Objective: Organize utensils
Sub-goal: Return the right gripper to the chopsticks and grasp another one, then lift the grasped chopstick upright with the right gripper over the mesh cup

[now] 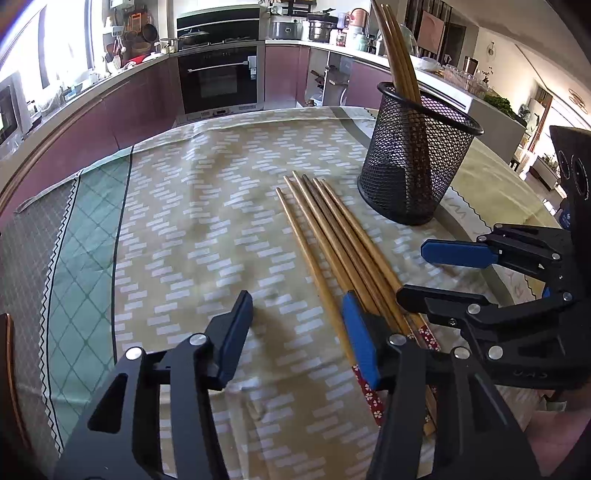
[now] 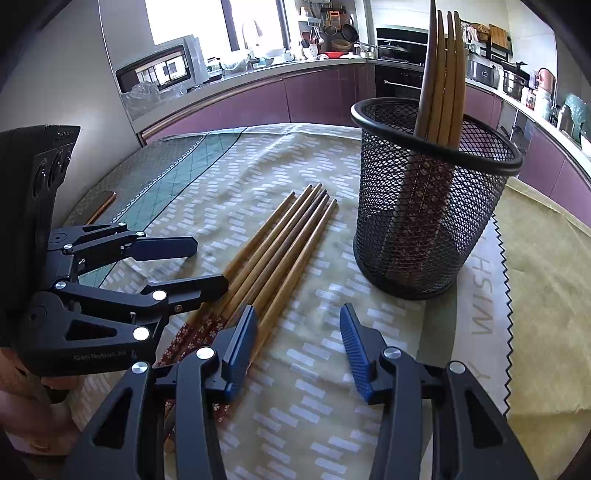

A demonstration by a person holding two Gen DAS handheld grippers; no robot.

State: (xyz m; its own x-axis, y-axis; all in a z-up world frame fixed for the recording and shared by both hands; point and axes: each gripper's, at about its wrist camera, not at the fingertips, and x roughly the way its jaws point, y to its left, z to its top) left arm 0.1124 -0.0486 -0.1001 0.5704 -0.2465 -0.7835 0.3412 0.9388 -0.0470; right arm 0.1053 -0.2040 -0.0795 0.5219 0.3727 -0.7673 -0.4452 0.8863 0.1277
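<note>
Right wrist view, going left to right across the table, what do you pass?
Left gripper → loose chopsticks lying on the tablecloth → black mesh holder with chopsticks standing in it.

Bright daylight from blown-out window [image 2: 184, 18]; soft shadows on tablecloth [image 1: 207, 206]; sharp centre, strong fisheye bending, dark corners.

I'm working in a home kitchen. A built-in oven [image 1: 220, 79] sits under a stovetop with a wok [image 1: 193, 36], purple cabinets [image 2: 258, 103] run beneath a cluttered counter, and a microwave [image 2: 159, 68] stands by the window. The table wears a patterned tablecloth [image 1: 207, 206].
</note>
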